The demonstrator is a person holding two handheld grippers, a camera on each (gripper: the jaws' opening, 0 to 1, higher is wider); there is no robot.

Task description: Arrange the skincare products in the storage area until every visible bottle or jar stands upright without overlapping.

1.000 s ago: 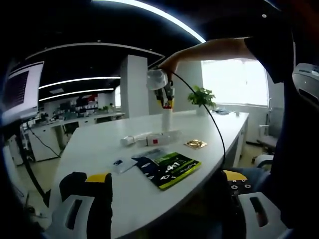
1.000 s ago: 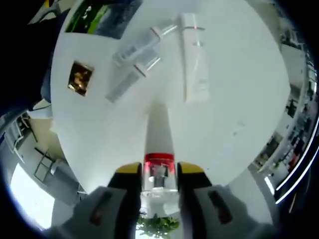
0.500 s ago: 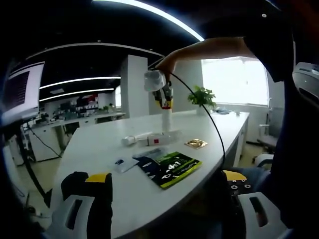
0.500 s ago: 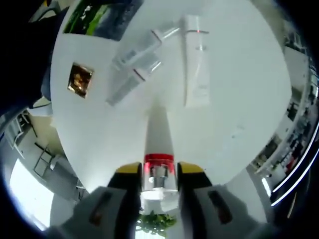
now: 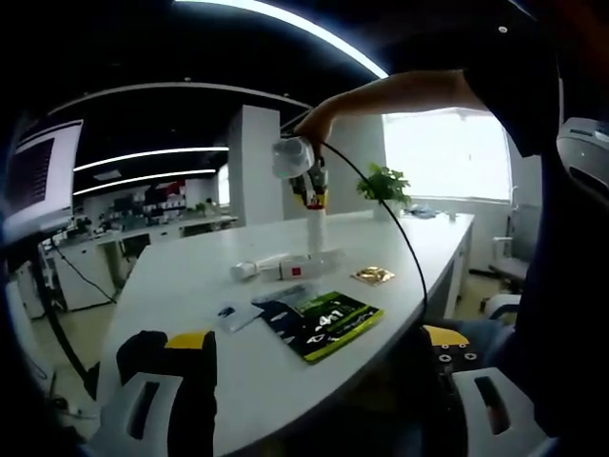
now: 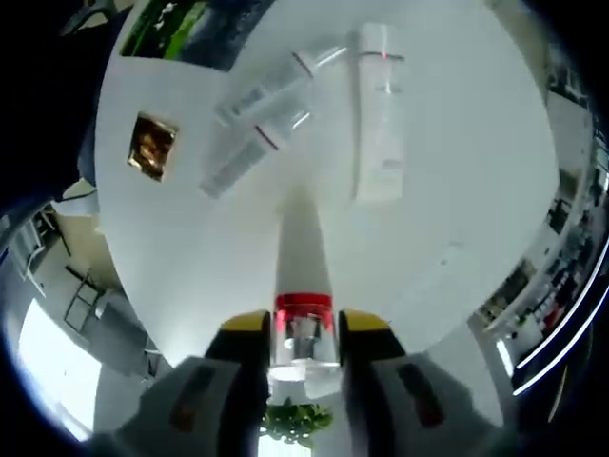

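White bottle [image 6: 303, 252] with a red collar, standing upright on the white table [image 6: 457, 190], its base on the surface and its clear cap end pinched between the closed jaws of the right gripper [image 6: 303, 333], which hangs over it from above. In the left gripper view the same bottle [image 5: 316, 233] rises tall and slim near the far middle of the table [image 5: 190, 286], the right gripper [image 5: 309, 195] on top of it. It looks like light, stiff plastic with a smooth skin, likely slippery; narrow base and height suggest it tips easily, so holding high at the cap works for steadying, but a grip lower on the body would be safer for carrying. Just beyond it lie the others, all on their sides: two slim tubes [image 6: 262, 100] side by side, possibly touching, and a long white box or tube [image 6: 379, 114] with a small red mark, set a little apart. A gold sachet [image 6: 150, 145] and a dark green pouch [image 6: 181, 24] sit toward the near edge; the pouch is cut off by the picture edge. The left gripper [image 5: 166, 400] waits low at the table's corner with its jaws apart, holding nothing. Whether the bottle's base sits flat is hidden beneath its own body; labels are too small to read. A potted plant [image 5: 383, 186] stands far back.
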